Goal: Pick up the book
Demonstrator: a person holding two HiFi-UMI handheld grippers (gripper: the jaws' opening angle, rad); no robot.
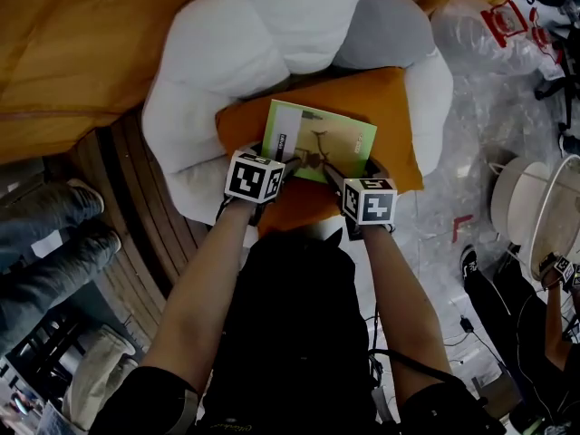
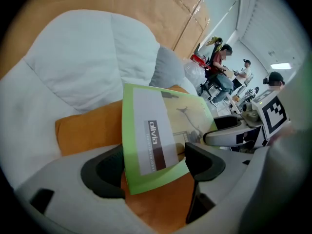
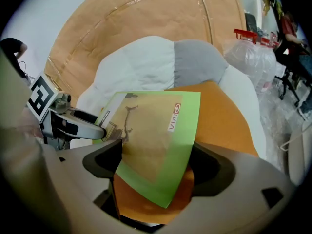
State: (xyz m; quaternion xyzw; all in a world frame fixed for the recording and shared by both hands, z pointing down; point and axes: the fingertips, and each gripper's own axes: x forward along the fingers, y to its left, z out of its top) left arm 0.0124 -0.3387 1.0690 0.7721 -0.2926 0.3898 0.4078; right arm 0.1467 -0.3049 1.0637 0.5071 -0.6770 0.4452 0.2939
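The book (image 1: 319, 139), green-edged with a tan cover, lies flat on an orange cushion (image 1: 403, 148), its near edge toward me. My left tongs (image 2: 153, 167) are spread, and the book's near left corner reaches into the gap between the jaws; I cannot tell whether either jaw touches it. My right tongs (image 3: 156, 165) are spread too, with the near right corner lying between them over the cushion. The two tongs sit close together along the same edge of the book.

The cushion rests in a white padded seat (image 1: 263, 25) with a grey panel (image 1: 381, 25) at its back, which rises around the book on the far side and on both flanks. Behind the seat hangs brown paper (image 1: 91, 34). A wooden floor (image 1: 136, 198) curves round on my left, where a pair of legs in jeans (image 1: 45, 238) stands near the seat. On my right, crinkled plastic sheeting (image 1: 489, 107) covers the ground, and another person (image 1: 535, 333) stands at the lower right.
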